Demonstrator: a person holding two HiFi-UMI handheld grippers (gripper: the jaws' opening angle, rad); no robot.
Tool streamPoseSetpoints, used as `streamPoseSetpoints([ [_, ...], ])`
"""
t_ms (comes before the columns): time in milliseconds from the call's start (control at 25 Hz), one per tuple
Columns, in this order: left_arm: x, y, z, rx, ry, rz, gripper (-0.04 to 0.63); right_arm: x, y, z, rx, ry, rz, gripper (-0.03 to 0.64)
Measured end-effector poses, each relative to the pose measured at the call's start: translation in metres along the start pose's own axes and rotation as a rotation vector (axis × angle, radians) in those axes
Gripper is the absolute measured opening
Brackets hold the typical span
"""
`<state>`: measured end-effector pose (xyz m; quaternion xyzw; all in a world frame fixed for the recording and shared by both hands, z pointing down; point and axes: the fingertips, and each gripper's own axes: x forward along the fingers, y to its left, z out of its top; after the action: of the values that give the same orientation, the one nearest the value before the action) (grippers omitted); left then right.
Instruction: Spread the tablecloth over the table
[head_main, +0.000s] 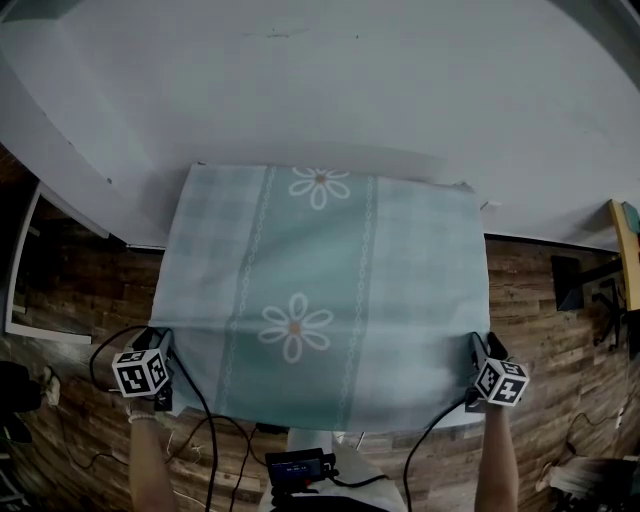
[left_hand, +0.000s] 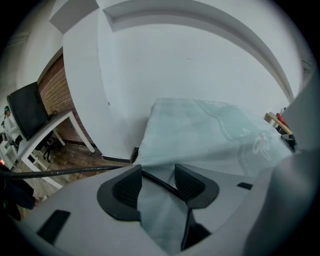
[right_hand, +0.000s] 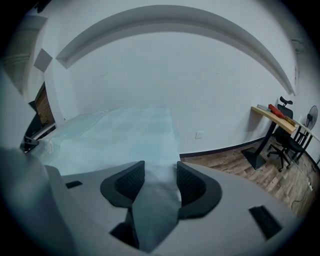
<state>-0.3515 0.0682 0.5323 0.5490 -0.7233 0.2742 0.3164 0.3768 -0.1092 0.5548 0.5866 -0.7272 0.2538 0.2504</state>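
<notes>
Pale teal and printed with white daisies and checked bands, the tablecloth (head_main: 320, 290) is seen across the middle of the head view. It is spread nearly flat over the table, which is hidden almost entirely beneath it, while its far edge lies toward the top of the frame against the white wall (head_main: 400, 80). The near corners are reached by the two claws: the left gripper (head_main: 158, 345) at the lower left and the right gripper (head_main: 480, 350) at the lower right, above the wooden floor (head_main: 560, 330). In each gripper view the jaws are shown wide apart, with a gathered fold of the cloth running up between the ribbed pads (left_hand: 127, 187) – no firm pinch can be made out on either side, so the fabric is judged to be lying loosely in the gap, not clamped. The material is judged to be light, thin and limp: it will sag wherever it is unsupported, will drag and wrinkle if pulled from one side only, and may slide off a smooth tabletop. It is therefore best taken at the two near corners – close to the hem, where a doubled fold gives the pads something to bite – and drawn evenly with both claws so that the overhang is kept level.
</notes>
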Motion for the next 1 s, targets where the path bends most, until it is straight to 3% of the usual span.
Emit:
streamPoseSetpoints([
  [600, 0.038, -0.001, 0.048, 0.017, -0.004, -0.021, 0.225, 0.043, 0.002, 0.043, -0.022, -0.009, -0.014, 0.206],
  [840, 0.034, -0.004, 0.044, 0.004, -0.043, 0.006, 0.222, 0.041, 0.002, 0.042, -0.035, -0.012, -0.021, 0.206],
  [1000, 0.022, -0.004, 0.030, 0.012, -0.038, 0.012, 0.221, 0.029, -0.002, 0.028, 0.028, -0.008, -0.014, 0.223],
])
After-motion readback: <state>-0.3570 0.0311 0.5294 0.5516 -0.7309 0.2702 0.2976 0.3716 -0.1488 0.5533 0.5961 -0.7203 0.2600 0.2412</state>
